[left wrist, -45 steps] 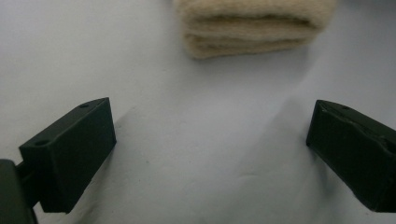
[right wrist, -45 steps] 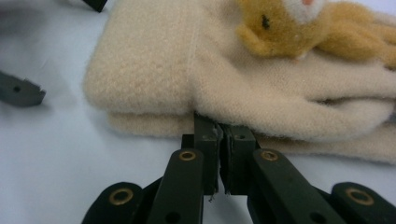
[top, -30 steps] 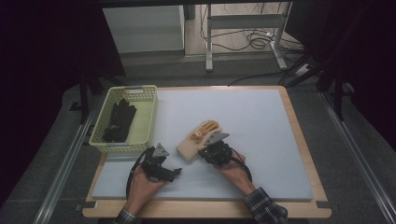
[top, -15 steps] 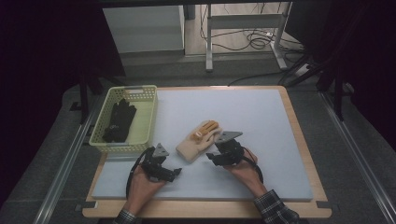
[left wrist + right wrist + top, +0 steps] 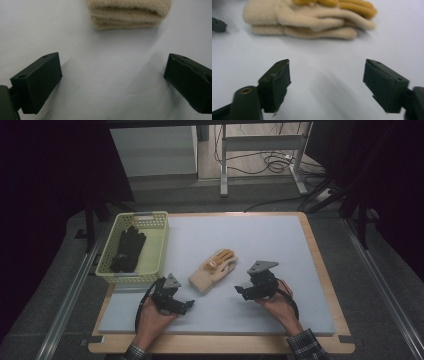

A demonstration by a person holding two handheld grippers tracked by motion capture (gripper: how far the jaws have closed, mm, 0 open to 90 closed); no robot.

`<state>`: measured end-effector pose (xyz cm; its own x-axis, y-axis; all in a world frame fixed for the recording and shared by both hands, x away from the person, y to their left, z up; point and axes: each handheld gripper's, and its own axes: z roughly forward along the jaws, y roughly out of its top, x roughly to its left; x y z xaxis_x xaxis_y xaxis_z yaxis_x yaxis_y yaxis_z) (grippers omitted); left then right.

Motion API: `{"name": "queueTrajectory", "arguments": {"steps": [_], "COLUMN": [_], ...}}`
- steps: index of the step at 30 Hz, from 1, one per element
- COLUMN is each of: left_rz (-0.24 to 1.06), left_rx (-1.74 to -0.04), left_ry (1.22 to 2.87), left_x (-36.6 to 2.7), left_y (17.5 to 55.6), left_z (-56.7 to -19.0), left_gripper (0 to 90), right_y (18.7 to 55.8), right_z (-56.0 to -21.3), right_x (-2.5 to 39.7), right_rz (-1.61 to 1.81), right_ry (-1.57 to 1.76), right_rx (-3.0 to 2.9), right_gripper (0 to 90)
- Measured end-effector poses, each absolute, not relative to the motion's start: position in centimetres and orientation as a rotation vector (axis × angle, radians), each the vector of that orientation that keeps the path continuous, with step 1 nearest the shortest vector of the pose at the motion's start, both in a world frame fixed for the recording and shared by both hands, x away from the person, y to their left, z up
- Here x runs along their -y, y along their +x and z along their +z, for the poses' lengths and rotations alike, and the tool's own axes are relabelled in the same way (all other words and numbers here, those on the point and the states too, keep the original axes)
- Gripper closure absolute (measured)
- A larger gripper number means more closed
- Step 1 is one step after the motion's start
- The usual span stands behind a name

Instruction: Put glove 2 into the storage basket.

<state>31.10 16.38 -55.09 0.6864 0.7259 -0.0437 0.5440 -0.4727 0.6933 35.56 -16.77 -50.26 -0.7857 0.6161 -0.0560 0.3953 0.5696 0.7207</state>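
A pair of cream knit gloves with orange fingers (image 5: 212, 269) lies stacked on the grey-white mat, near its middle. My left gripper (image 5: 189, 304) rests open on the mat just below and left of the gloves; their folded cuff (image 5: 128, 13) sits ahead of its jaws. My right gripper (image 5: 241, 291) is open to the right of the gloves, a short gap away, with nothing between its jaws. In the right gripper view the gloves (image 5: 309, 16) lie beyond the jaws, orange fingers on top.
A pale yellow-green basket (image 5: 155, 222) holding black gloves (image 5: 127, 248) stands at the mat's left edge. The mat (image 5: 260, 235) lies on a wooden board (image 5: 320, 265). Table legs and cables show beyond the far edge.
My right gripper has pulled away from the gloves to the right and a little toward me, and stands open. The left gripper has stayed put.
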Motion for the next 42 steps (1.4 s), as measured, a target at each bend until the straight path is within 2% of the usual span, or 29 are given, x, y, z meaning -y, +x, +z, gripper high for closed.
{"name": "queueTrajectory", "arguments": {"steps": [7, 13, 32, 42], "left_rz": [0.333, 0.331, 0.284, 0.281], "left_rx": [-0.969, -0.97, -0.976, -0.93], "left_ry": [2.196, 2.197, 2.197, 2.226], "left_x": [-16.4, -16.4, -16.1, -13.8], "left_y": [31.1, 31.1, 31.6, 33.6], "left_z": [-55.1, -55.1, -54.3, -52.1], "left_gripper": [1.5, 1.3, 0.8, 0.0], "right_y": [35.2, 35.3, 35.0, 35.0], "right_z": [-51.3, -53.1, -53.4, -53.4], "right_x": [20.0, 21.8, 22.1, 22.1], "right_rz": [1.012, 0.949, 0.969, 0.967], "right_ry": [0.939, 1.01, 1.004, 1.004], "right_rx": [-2.464, -2.449, -2.42, -2.416], "right_gripper": [9.8, 5.5, 5.3, 5.3]}}
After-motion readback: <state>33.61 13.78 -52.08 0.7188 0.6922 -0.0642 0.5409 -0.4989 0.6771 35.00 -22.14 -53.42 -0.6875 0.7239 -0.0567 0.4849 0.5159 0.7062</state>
